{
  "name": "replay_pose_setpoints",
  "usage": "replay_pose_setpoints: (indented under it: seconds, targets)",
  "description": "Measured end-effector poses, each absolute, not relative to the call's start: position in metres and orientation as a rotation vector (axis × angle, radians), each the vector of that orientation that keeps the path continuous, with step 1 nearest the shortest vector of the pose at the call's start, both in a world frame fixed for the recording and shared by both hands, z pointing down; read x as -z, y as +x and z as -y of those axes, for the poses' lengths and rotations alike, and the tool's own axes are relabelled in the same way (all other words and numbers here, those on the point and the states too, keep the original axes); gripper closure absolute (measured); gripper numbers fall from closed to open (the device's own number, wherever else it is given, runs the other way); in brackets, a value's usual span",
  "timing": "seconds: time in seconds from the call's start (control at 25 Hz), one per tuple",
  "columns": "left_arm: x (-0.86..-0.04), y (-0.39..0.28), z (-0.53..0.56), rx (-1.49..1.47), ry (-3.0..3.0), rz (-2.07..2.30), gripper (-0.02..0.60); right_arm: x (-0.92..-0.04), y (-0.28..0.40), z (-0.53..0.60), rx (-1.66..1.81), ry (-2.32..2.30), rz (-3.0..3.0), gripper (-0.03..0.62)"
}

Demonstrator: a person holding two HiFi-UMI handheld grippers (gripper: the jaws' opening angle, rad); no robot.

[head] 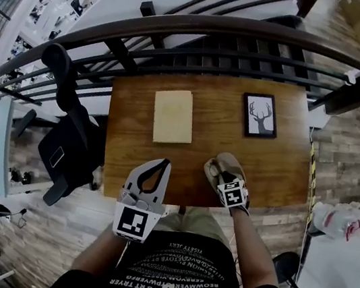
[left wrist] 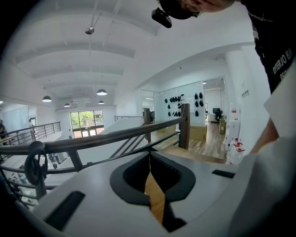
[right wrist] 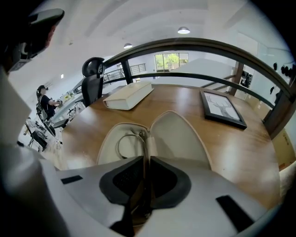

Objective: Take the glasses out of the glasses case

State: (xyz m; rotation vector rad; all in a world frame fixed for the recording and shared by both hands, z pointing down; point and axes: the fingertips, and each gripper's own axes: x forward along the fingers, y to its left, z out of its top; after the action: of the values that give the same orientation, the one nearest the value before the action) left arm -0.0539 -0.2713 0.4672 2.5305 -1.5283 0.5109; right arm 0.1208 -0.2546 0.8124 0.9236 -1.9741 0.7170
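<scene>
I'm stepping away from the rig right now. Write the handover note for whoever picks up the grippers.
Left gripper: fingers shut, empty, held over the table's near edge.
Right gripper: tipped down into the case, fingers closed on the thin frame of the glasses, as far as I can see.
Things: the case lies open near the table's front edge, and the glasses lie inside it.
Done: case open, glasses gripped.
Left: lift the glasses out, clear of the case.
</scene>
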Motion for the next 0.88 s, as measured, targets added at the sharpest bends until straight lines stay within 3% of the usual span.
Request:
replay_pose_setpoints:
  seconds: [0.32,0.88]
  targets:
    - [-0.461,-0.063,0.263,-0.511,2.54,1.536,0.552,-0.811,0.124,0.251,-0.696,0.929,1.962,0.565]
    - [-0.446,-0.07,0.254,-0.463,2.584,1.505,0.552,-0.732,0.126,0.249,-0.705,1.121,2.099,0.566]
